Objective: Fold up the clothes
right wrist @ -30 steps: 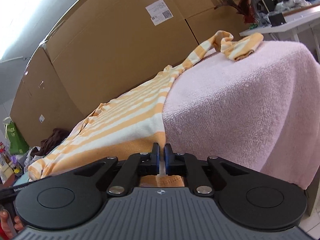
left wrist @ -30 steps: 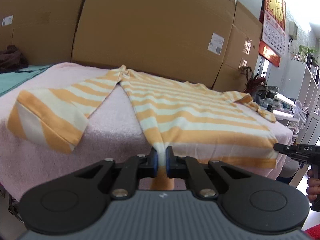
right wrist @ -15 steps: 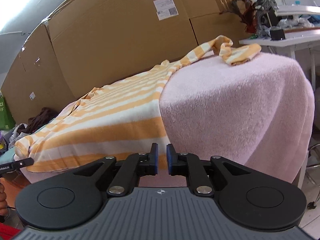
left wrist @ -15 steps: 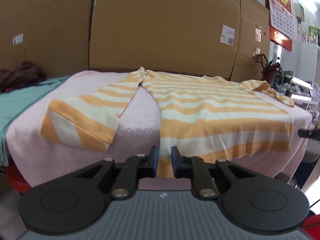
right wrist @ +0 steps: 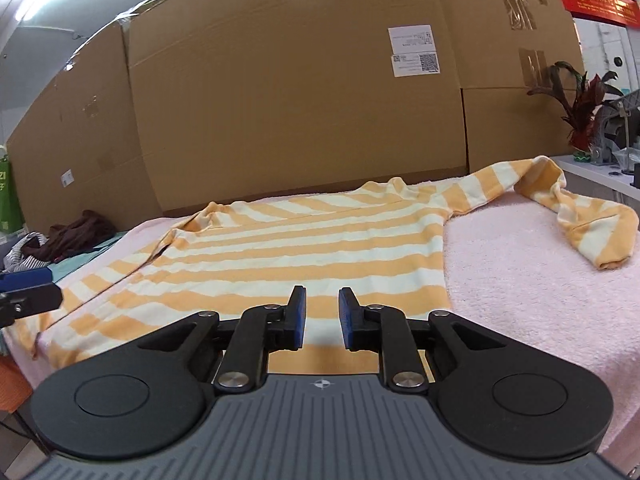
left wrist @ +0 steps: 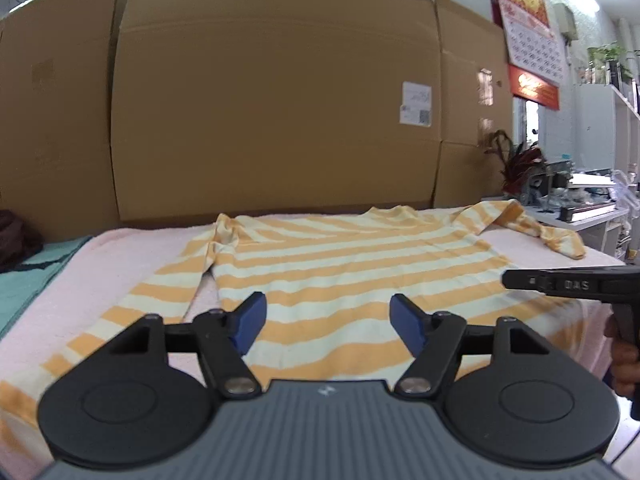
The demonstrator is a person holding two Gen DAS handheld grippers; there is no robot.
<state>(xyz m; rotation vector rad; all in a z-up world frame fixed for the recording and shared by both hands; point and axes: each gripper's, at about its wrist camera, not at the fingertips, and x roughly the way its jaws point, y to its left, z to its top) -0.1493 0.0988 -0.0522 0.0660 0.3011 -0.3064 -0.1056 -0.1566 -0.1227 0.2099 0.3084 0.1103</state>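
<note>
The orange-and-cream striped shirt (left wrist: 352, 264) is laid out flat on the bench (right wrist: 532, 280), hem toward the near edge. One long sleeve lies straight along its side, the other is bunched and kinked over at the far corner.

Large cardboard boxes (left wrist: 276, 120) stand behind the pink towel-covered table (right wrist: 520, 280). A red wall calendar (left wrist: 524, 20) hangs upper right; a red-leaved plant (right wrist: 580, 108) sits below it. Dark clothing (right wrist: 80, 232) lies at far left.

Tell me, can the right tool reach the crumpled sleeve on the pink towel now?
Probably yes: the sleeve lies alone on the towel, nothing between it and the right tool, which holds nothing.
</note>
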